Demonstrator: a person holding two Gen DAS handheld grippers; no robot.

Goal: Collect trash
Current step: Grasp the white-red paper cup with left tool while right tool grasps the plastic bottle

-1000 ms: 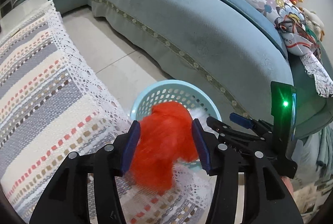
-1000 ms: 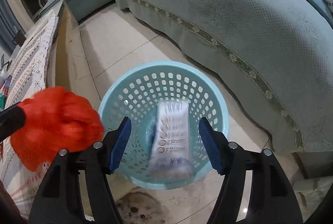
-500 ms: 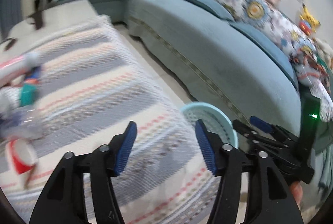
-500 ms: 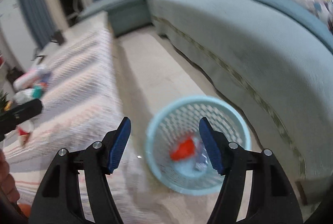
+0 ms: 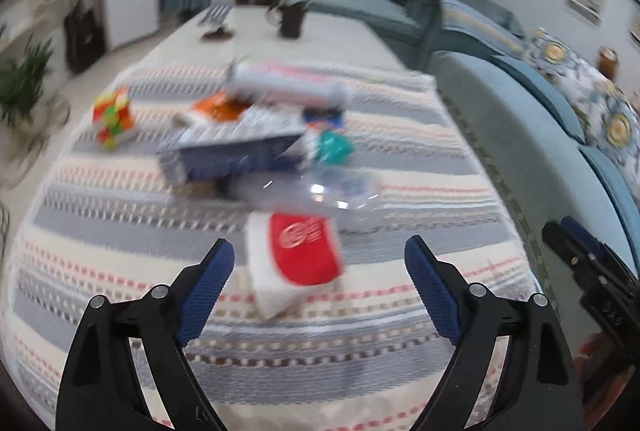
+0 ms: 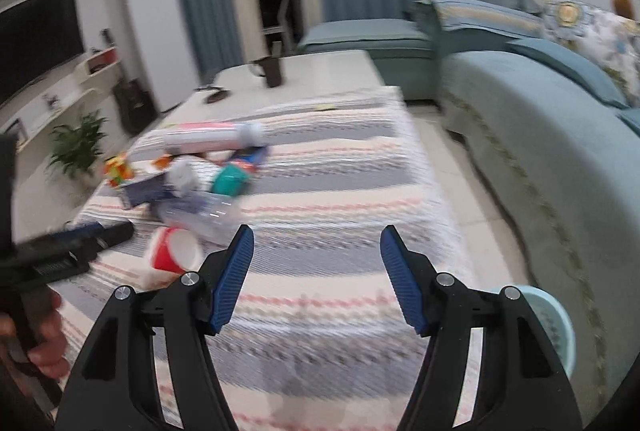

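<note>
My left gripper (image 5: 319, 263) is open and empty, just in front of a tipped red and white paper cup (image 5: 298, 263) on the striped tablecloth (image 5: 120, 231). Behind the cup lie a clear plastic bottle (image 5: 316, 193), a blue box (image 5: 232, 151), a teal object (image 5: 332, 149) and a pink and white tube (image 5: 288, 87). My right gripper (image 6: 316, 243) is open and empty over the cloth, right of the pile. The cup (image 6: 174, 251) and my left gripper (image 6: 72, 243) show at its left. The pale blue trash basket (image 6: 560, 331) is at the lower right, on the floor.
A colourful puzzle cube (image 5: 112, 115) sits at the pile's left. A dark cup (image 6: 274, 71) stands on the far table end. A teal sofa (image 6: 540, 135) runs along the right, with floor between it and the table. A plant (image 6: 76, 147) stands left.
The orange trash left my left gripper and now lies in the basket with the white pack. Both grippers swung away from the basket to face the pile on the table.
</note>
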